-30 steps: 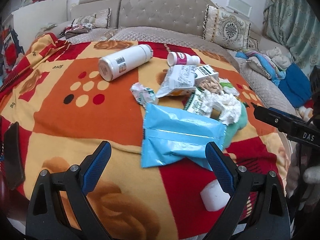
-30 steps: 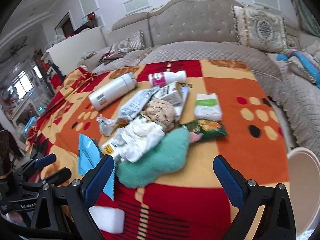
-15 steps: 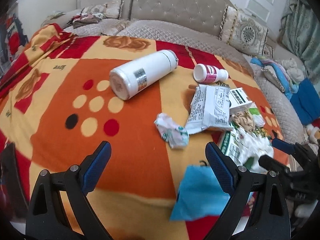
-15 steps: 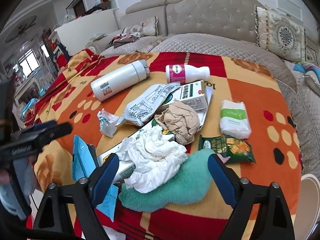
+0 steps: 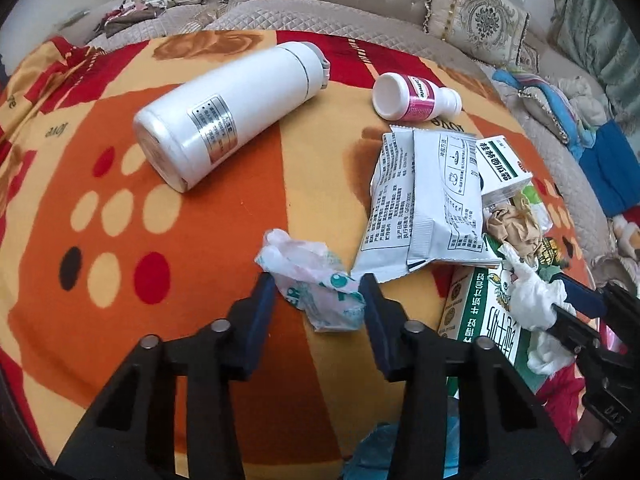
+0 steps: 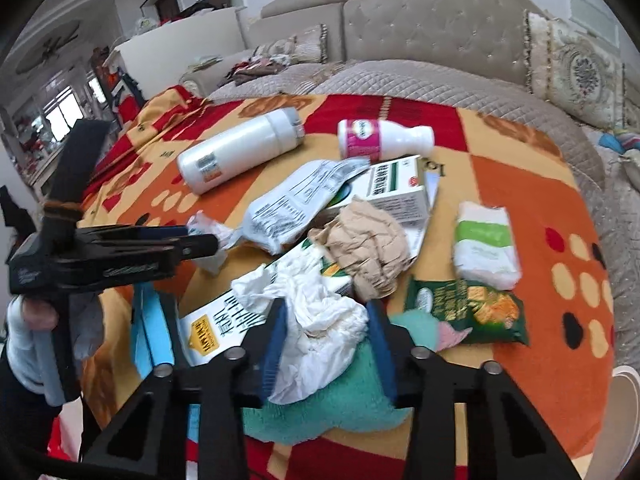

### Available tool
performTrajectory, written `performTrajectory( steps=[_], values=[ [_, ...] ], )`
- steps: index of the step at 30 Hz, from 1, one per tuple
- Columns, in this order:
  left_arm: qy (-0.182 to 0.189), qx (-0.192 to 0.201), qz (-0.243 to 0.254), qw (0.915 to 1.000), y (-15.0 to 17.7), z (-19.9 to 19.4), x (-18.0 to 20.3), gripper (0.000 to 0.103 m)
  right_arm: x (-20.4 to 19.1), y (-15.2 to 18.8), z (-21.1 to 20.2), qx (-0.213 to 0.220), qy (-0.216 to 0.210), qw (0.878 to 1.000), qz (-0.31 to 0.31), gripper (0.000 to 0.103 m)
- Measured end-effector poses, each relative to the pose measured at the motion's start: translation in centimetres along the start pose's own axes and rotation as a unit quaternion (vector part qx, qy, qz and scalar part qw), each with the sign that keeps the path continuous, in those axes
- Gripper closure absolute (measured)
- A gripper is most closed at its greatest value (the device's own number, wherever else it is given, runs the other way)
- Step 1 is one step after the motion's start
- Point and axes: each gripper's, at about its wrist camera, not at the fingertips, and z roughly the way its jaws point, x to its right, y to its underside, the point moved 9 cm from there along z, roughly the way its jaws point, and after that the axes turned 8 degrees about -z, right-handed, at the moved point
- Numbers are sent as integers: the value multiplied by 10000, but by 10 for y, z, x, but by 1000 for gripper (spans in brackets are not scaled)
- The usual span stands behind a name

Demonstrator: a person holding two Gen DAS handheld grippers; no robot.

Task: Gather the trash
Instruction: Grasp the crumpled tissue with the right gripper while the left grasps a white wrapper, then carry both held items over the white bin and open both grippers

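Note:
My left gripper [image 5: 318, 294] has its jaws partly closed around a crumpled white and pink plastic wrapper [image 5: 316, 280] on the blanket; the pads sit at its two sides. From the right wrist view the same gripper [image 6: 200, 242] reaches that wrapper [image 6: 212, 236]. My right gripper [image 6: 326, 330] has its jaws closing around a crumpled white tissue [image 6: 316, 320] lying on a teal cloth [image 6: 332, 400]. The tissue also shows in the left wrist view [image 5: 528, 296], between the right gripper's fingers [image 5: 580, 294].
On the blanket lie a white thermos [image 5: 228, 112], a pink-labelled bottle [image 5: 412, 98], a grey foil packet [image 5: 432, 200], a green and white box [image 6: 396, 192], crumpled brown paper [image 6: 368, 248], a tissue pack [image 6: 484, 244], a green snack bag [image 6: 468, 310] and a blue bag [image 6: 150, 328].
Both grippers moved forward and down into the pile. Their jaws narrowed from wide open, the left around the plastic wrapper, the right around the white tissue.

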Motion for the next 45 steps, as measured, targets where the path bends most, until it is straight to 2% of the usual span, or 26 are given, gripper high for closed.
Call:
performTrajectory(
  steps=[1, 6, 11, 15, 21, 31, 39, 45],
  values=[
    [-18, 26, 40, 10000, 0, -2, 0, 77, 0, -1, -2, 39, 22, 10000, -15, 74],
    [3, 276, 44, 9996, -11, -23, -1, 82, 0, -11, -23, 396, -128, 9990, 143, 78],
    [71, 518, -26, 9986, -21, -51, 2, 83, 3, -17, -48, 637, -183, 9975, 260, 78],
    [213, 641, 123, 9976, -18, -72, 24, 83, 12, -12, -62, 705, -100, 9969, 327, 78],
    [564, 631, 422, 9955, -3, -91, 77, 83, 37, 9, -85, 739, 111, 9957, 545, 78],
    [1149, 465, 1005, 9872, 45, -108, 186, 83, 103, 61, -130, 758, 649, 9904, 957, 78],
    [1505, 141, 1423, 9782, 87, -95, 273, 83, 165, 120, -173, 678, 1185, 9812, 1364, 78],
    [1719, -99, 1805, 9684, 117, -82, 344, 82, 218, 176, -194, 495, 1562, 9691, 1844, 78]
  ],
)
